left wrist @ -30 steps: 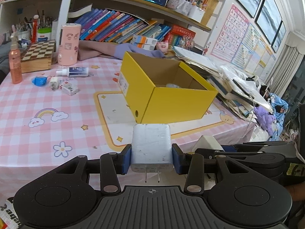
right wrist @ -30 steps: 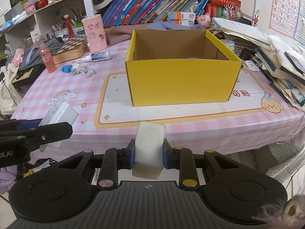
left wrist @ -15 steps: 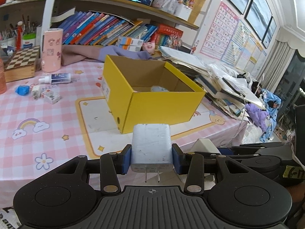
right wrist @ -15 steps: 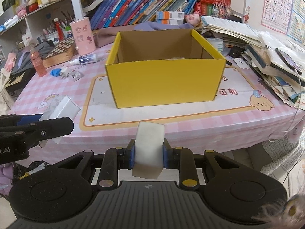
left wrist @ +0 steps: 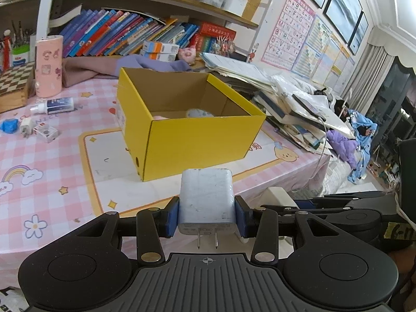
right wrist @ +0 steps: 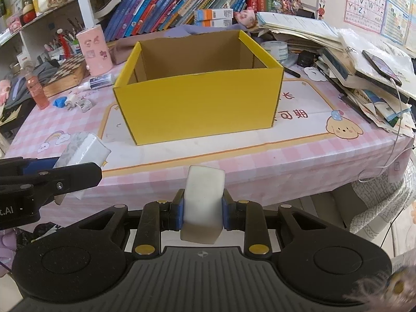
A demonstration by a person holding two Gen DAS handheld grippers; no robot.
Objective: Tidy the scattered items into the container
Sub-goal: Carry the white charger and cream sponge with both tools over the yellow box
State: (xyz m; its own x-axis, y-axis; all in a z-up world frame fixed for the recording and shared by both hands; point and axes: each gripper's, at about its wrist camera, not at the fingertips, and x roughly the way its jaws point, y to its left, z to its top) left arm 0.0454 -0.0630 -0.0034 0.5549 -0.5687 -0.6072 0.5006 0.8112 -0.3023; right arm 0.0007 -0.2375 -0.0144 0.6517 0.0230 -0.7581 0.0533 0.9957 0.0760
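Both my grippers are loaded: the left gripper [left wrist: 206, 217] is clamped on a white charger [left wrist: 206, 199], prongs pointing back at the camera, and the right gripper [right wrist: 202, 214] is clamped on a pale white block [right wrist: 204, 202] standing tall between the pads. The yellow box [right wrist: 199, 101] sits open-topped on the pink checked table [right wrist: 299, 156], straight ahead of and above both sets of fingers, its long side running across my right view and a corner facing my left. Judgement: each load must rise over the near wall before release (neither arm looks clearly nearer).
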